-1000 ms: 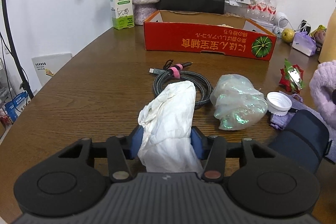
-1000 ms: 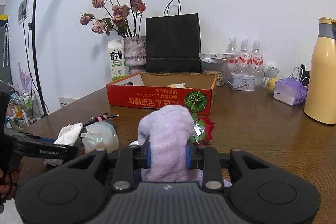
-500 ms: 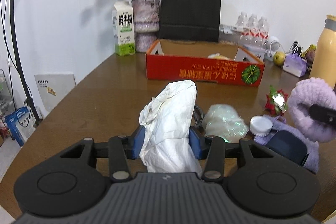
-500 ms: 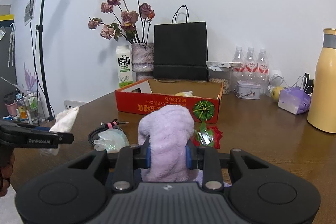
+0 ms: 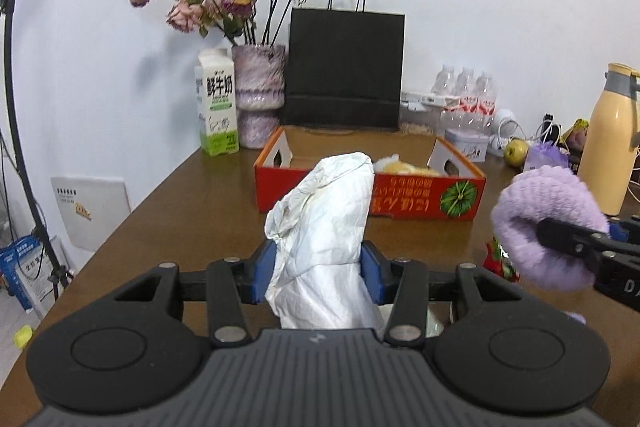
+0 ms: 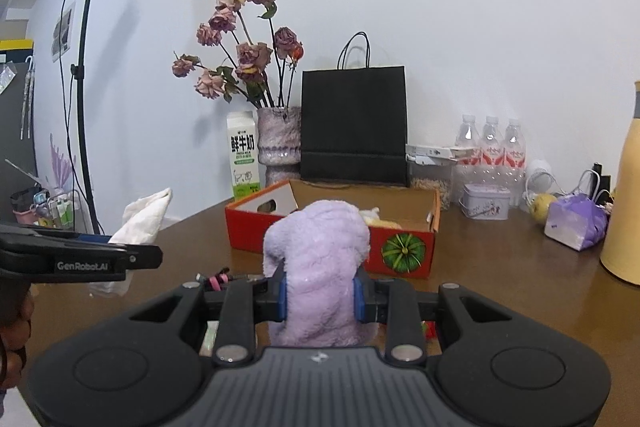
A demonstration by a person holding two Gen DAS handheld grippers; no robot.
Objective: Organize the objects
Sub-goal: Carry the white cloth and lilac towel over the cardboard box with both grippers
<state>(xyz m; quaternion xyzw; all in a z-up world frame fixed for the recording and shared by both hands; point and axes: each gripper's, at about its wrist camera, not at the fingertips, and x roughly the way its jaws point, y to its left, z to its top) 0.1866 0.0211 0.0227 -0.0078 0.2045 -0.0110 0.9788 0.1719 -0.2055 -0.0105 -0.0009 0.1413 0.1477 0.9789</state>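
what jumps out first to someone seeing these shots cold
Each gripper holds soft cloth up over the brown table: the left gripper pinches a crumpled white cloth, and the right gripper a fluffy lilac towel. Behind them sits an open red cardboard box, with dried roses against the white wall.

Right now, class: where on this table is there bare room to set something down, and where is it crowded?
Bare wood lies on the table left of the red box, up to the milk carton. Another free patch sits between the box and the yellow flask. The back edge is crowded: vase, black bag, bottles, tin.
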